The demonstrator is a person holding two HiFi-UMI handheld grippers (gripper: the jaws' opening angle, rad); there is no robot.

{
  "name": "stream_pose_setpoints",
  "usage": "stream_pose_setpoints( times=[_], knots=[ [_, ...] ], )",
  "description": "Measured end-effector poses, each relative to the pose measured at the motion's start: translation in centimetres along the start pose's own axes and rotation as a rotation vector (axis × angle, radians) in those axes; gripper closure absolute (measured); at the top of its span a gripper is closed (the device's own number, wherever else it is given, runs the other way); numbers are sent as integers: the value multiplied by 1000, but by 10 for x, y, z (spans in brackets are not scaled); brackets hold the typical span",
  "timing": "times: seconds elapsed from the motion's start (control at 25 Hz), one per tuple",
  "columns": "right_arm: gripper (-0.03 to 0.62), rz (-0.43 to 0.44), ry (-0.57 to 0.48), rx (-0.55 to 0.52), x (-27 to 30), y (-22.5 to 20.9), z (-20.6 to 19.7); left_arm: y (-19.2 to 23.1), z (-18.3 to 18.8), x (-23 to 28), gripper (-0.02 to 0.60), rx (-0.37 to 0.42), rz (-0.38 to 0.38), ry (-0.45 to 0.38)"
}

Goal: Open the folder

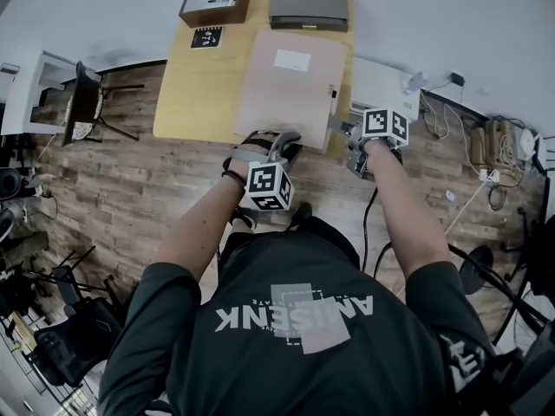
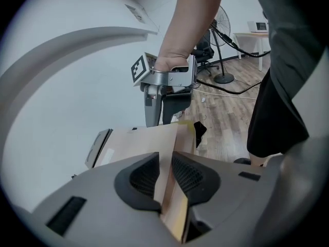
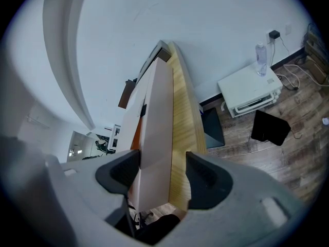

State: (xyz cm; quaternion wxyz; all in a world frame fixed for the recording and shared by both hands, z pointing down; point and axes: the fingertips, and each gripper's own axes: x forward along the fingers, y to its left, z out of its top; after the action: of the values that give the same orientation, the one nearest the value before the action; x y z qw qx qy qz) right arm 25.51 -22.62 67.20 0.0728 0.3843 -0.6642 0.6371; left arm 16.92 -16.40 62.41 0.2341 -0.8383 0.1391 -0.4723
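Note:
A pale pink folder (image 1: 282, 89) lies shut on the wooden table (image 1: 195, 94). My left gripper (image 1: 273, 141) is at the folder's near edge. In the left gripper view that edge (image 2: 139, 143) runs between the jaws of the left gripper (image 2: 165, 176), and both pads sit against it. My right gripper (image 1: 342, 128) is at the folder's near right corner. In the right gripper view its jaws (image 3: 162, 176) stand wide, with the folder (image 3: 157, 127) and a strip of table (image 3: 185, 138) between them, neither pad pressing. The right gripper (image 2: 160, 120) also shows in the left gripper view, above the folder's far end.
A brown box (image 1: 214, 4), a grey flat device (image 1: 308, 4) and a marker tag (image 1: 206, 37) sit at the table's far end. A white cabinet (image 3: 252, 94) stands right of the table, with cables (image 1: 486, 163) on the floor. A dark chair (image 1: 87, 102) stands to the left.

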Motion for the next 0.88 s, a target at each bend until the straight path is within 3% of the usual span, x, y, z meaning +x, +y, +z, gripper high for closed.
stream_pose_setpoints(
  times=[0.12, 0.2, 0.4, 0.72, 0.88],
  knots=[
    [312, 6, -9, 2, 0, 1, -1, 1, 3, -2, 508, -8, 30, -21],
    [312, 4, -18, -2, 0, 1, -2, 3, 7, -3, 550, -22, 54, -41],
    [312, -5, -16, -10, 0, 0, -3, -4, 5, 7, 531, 10, 20, -21],
    [312, -34, -29, -31, 0, 0, 0, 23, 9, -12, 577, -233, 32, -83],
    [309, -52, -34, -30, -2, -2, -3, 38, 13, -31, 580, -301, 53, -128]
  ],
)
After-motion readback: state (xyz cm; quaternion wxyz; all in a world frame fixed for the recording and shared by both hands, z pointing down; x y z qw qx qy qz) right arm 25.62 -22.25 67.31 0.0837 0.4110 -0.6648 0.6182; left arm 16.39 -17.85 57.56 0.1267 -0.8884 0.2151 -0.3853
